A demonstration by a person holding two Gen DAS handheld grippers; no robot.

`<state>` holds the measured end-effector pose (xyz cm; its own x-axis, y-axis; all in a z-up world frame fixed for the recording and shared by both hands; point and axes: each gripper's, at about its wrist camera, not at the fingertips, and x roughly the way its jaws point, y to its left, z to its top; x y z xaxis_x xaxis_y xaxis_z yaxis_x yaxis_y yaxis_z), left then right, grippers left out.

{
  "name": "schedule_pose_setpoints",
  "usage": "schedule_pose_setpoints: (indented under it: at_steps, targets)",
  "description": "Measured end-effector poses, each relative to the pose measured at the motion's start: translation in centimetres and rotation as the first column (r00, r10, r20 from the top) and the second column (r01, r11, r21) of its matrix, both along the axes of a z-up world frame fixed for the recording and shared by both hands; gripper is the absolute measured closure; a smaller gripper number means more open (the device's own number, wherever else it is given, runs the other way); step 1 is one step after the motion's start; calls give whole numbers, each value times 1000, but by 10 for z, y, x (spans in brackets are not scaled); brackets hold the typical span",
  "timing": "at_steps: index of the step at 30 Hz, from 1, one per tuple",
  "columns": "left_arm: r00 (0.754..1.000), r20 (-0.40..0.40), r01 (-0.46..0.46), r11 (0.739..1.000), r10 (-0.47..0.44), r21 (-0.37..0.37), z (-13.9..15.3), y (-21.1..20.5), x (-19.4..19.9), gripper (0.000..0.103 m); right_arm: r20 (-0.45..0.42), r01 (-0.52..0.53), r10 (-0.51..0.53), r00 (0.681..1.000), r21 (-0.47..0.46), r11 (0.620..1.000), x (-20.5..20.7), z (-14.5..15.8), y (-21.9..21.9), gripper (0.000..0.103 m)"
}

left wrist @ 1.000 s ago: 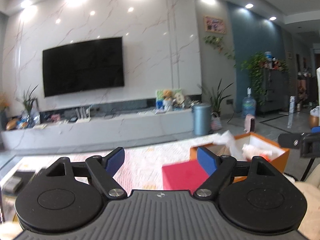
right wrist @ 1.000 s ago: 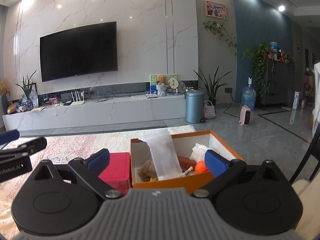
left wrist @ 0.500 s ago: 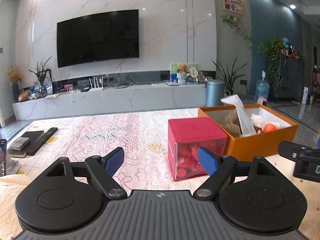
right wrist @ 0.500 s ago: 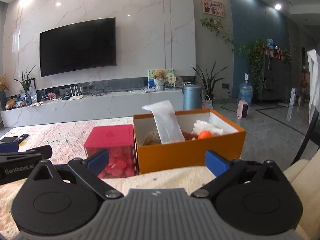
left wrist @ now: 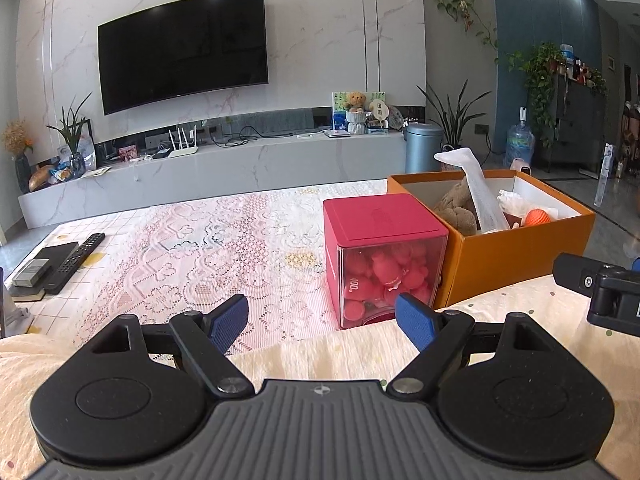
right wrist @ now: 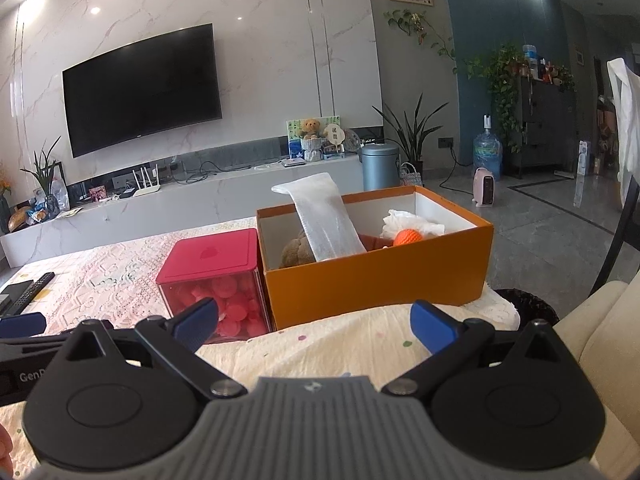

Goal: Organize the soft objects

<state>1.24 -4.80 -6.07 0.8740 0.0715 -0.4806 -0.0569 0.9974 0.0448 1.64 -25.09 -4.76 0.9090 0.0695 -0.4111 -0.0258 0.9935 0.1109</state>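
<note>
My left gripper [left wrist: 322,322] hangs low over the near edge of the table, its blue-padded fingers spread wide with nothing between them. My right gripper [right wrist: 314,322] sits just beside it at the same height, fingers likewise spread and empty; part of its black body shows at the right edge of the left wrist view.

Under both lies a pale yellow quilted cloth with small coloured dots [right wrist: 360,344], draped over the near side. Beyond it is the table's pink-and-white lace-patterned cover [left wrist: 192,248].

The open orange cardboard box with a white interior [right wrist: 376,276] stands on the table ahead of the right gripper. Inside it I see:
- a brown plush toy [right wrist: 298,250] at the left end
- a strip of white foam wrap [right wrist: 328,216] leaning up — its top sticks out above the rim
- a small orange textured ball [right wrist: 408,237]
- a crumpled white soft piece [right wrist: 408,222] behind the ball

A cube-shaped container with a red lid and clear walls, full of red-pink soft figures [left wrist: 384,256], stands touching the box's left side — directly ahead of the left gripper.

Far left on the table: a black remote control [left wrist: 76,262] beside a dark flat box [left wrist: 48,258]. Behind, a black wall-mounted television [left wrist: 184,48] hangs above a long white marble-look console [left wrist: 224,168].
</note>
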Motion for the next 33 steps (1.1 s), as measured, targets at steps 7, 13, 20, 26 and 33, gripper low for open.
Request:
schedule_pose_setpoints:
  at_steps: [7,13,20,26,33]
  targets:
    - [1000,-6,1,1000,-1,-4,1,-1,-1,5,3,1,-1,1000,-7,1000,-1,1,0,3]
    - [1000,-6,1,1000,-1,-5,1,-1,-1,5,5,1,-1,1000,-9,1000,-2,1,1,3]
    - [1000,-6,1,1000,-1,-5,1,-1,-1,5,6,4,-4,1000,-18,1000,-2,2,1,3]
    - [1000,-9,1,1000,-1,-7,0,-1,-2,5,1,6,-6,1000,-29,1000,-1,3,2,3]
    - [1000,-12,1,1000,-1,-7,0,-2,-2,5,-5,7,-7,1000,-35,999,0,3,3,3]
